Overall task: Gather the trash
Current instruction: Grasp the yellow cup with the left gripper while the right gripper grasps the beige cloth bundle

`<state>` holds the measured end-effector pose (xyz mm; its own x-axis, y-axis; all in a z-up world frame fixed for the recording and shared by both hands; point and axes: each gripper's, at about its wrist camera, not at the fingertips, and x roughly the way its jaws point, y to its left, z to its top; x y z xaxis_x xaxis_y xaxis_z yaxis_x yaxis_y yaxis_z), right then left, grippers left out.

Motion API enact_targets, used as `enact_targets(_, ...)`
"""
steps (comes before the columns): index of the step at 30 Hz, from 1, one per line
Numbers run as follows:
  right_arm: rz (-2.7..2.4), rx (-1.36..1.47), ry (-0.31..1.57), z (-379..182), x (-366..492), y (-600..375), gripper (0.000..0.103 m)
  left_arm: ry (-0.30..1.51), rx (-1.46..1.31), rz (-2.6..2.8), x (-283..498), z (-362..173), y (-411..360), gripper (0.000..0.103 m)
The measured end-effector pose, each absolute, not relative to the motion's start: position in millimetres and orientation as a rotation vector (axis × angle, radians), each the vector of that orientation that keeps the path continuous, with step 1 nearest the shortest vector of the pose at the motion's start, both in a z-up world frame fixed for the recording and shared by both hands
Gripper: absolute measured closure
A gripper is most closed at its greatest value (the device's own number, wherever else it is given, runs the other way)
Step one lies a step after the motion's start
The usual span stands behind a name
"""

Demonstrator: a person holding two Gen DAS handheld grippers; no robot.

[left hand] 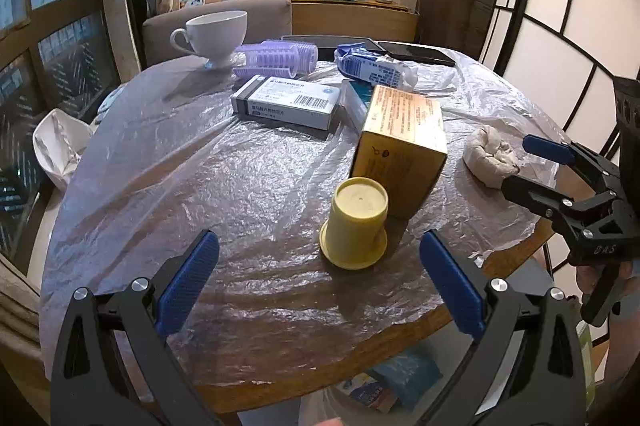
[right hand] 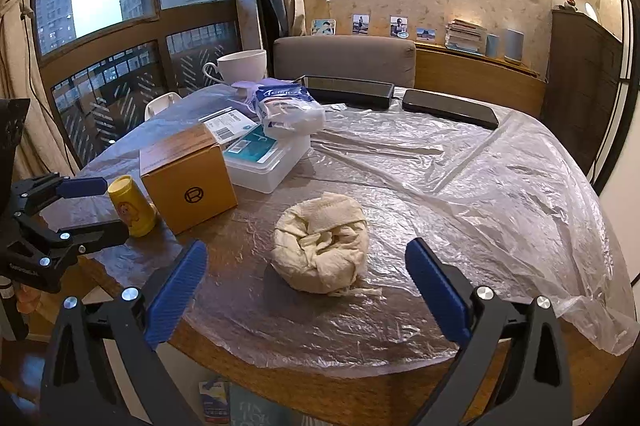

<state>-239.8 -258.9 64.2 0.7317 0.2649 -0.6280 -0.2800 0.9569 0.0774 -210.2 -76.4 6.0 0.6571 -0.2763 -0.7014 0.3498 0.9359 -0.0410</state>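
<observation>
A crumpled white paper wad lies on the plastic-covered round table, near its front edge. My right gripper is open, its blue fingers either side of the wad and a little short of it. The wad also shows in the left wrist view, with the right gripper beside it. My left gripper is open and empty, just in front of an upturned yellow cup. The left gripper also shows in the right wrist view, beside the cup.
A yellow-brown box, a white medicine box, a clear plastic box, a blue-white wrapper, purple hair rollers, a white teacup and dark flat devices lie on the table. A chair stands behind it.
</observation>
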Motion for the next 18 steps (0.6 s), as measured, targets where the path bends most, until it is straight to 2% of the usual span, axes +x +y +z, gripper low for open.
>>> enact_targets(3,0.302,-0.021,0.692,63,-238,-258,0.013,0.763,0.109,-0.365,-210,7,-79,0.002)
enact_targets(11,0.313,-0.026,0.697,61,-234,-251,0.017,0.738,0.111,-0.396,-210,7,-85,0.003)
enact_targets(16,0.319,-0.034,0.703,58,-232,-247,0.020,0.757,0.112,-0.400,-206,2,-88,0.011)
enact_targets(18,0.314,-0.043,0.699,58,-231,-246,0.025,0.764,0.114,-0.399,-205,0,-88,0.016)
